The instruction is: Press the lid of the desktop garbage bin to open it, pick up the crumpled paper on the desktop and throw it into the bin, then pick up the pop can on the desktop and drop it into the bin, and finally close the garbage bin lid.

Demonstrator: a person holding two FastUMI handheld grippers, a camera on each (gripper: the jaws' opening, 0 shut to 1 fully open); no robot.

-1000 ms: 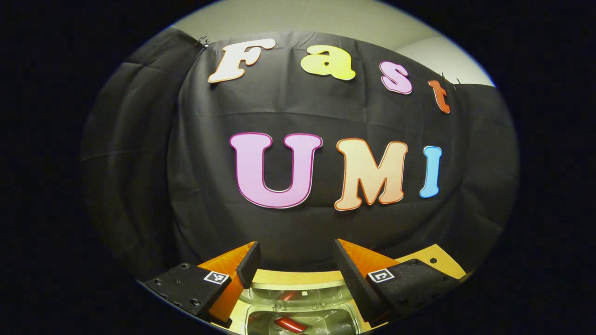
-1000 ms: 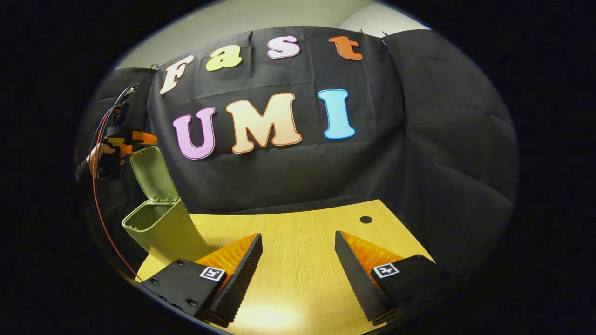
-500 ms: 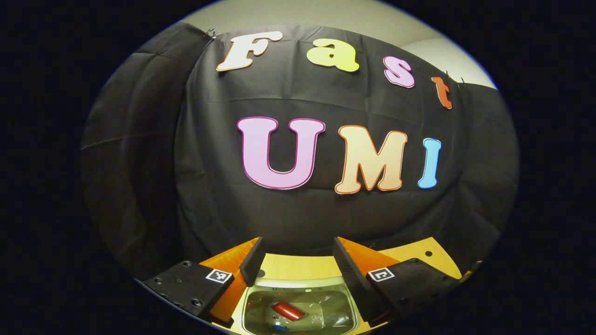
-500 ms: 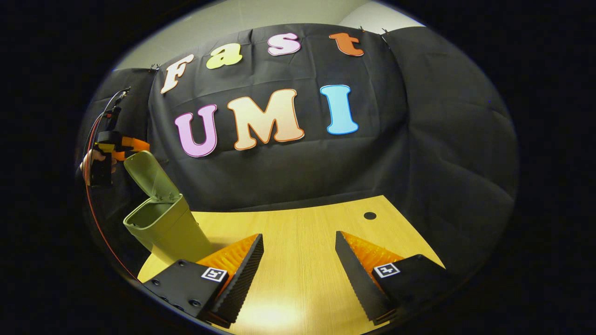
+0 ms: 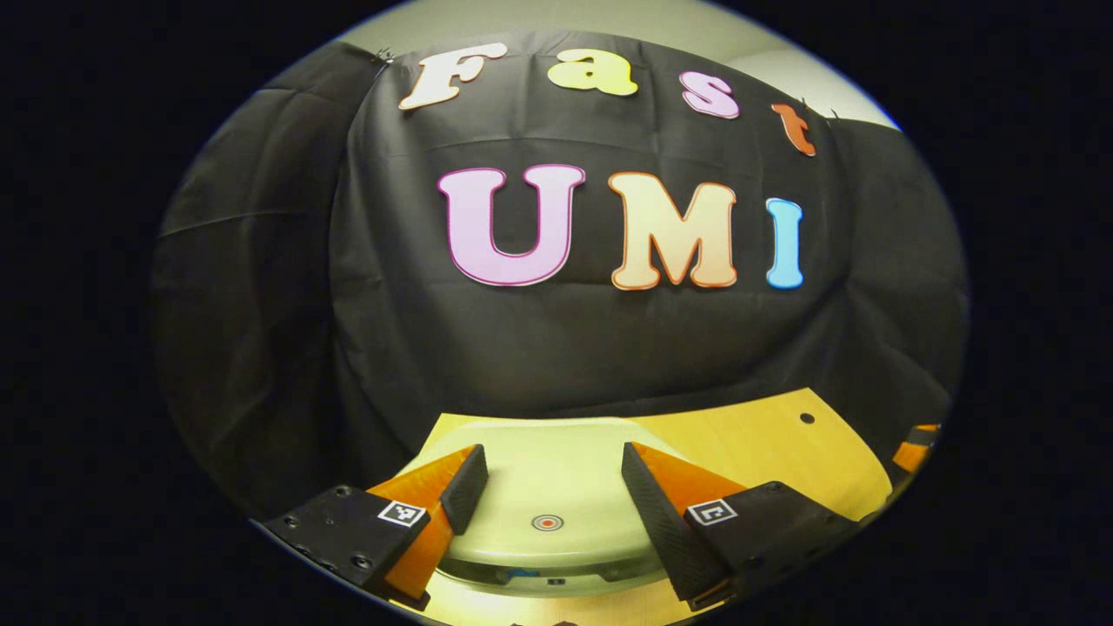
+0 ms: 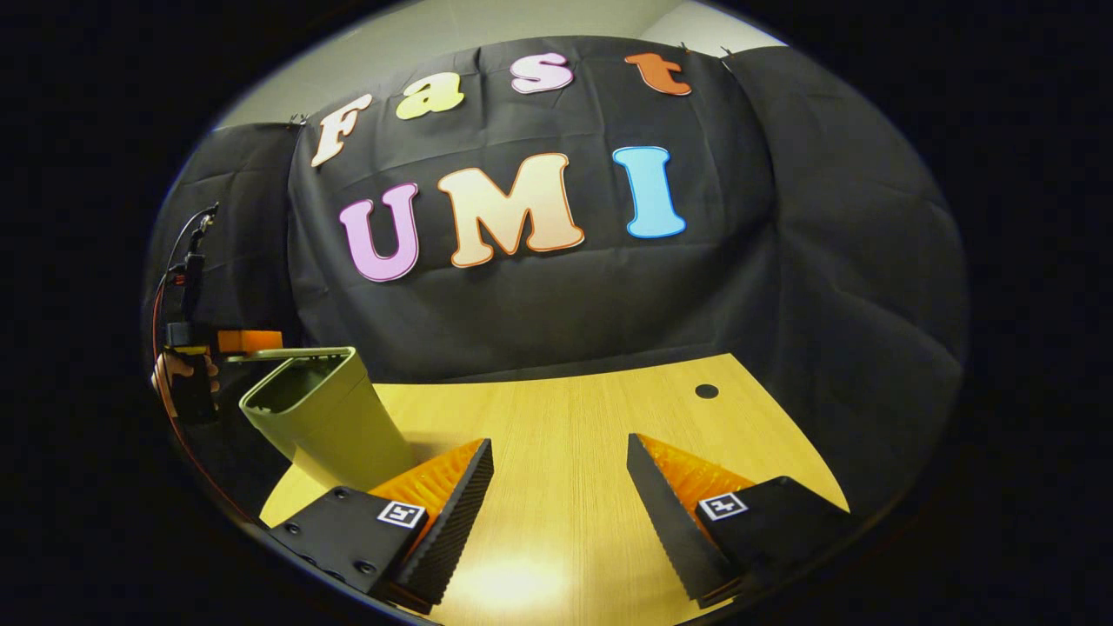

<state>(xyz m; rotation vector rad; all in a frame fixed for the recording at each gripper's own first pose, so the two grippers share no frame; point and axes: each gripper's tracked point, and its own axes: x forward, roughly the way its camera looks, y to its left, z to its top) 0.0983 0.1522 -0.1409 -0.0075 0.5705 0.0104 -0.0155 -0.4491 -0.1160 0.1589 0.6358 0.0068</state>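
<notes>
In the left gripper view, my left gripper (image 5: 548,487) sits directly over the pale olive-green plastic lid (image 5: 556,474) of the desktop garbage bin, with its jaws spread wide and nothing between them. I have it there, I judge, to press the lid down for the final step; the two fingers straddle the lid's top without clamping it. The lid looks smooth and slightly domed, lying nearly flat, with a small round red-ringed mark (image 5: 547,522) near its front edge. A dark seam under that front edge suggests it may not be latched, though I cannot tell for certain. Beyond it lies the light wooden tabletop (image 5: 765,443).

In the right gripper view, my right gripper (image 6: 556,496) is released and empty, held low over the bare wood of the tabletop (image 6: 556,417), well apart from the bin; I read that as keeping it clear while the other hand works. The olive-green plastic garbage bin (image 6: 335,422) stands near the tabletop's left edge, tapering towards its base. Its lid (image 6: 287,354) shows edge-on, about level over the rim, yet the dark opening is visible beneath it. The left gripper (image 6: 248,341) and the hand (image 6: 178,374) holding it are right at the lid, behind the bin.
</notes>
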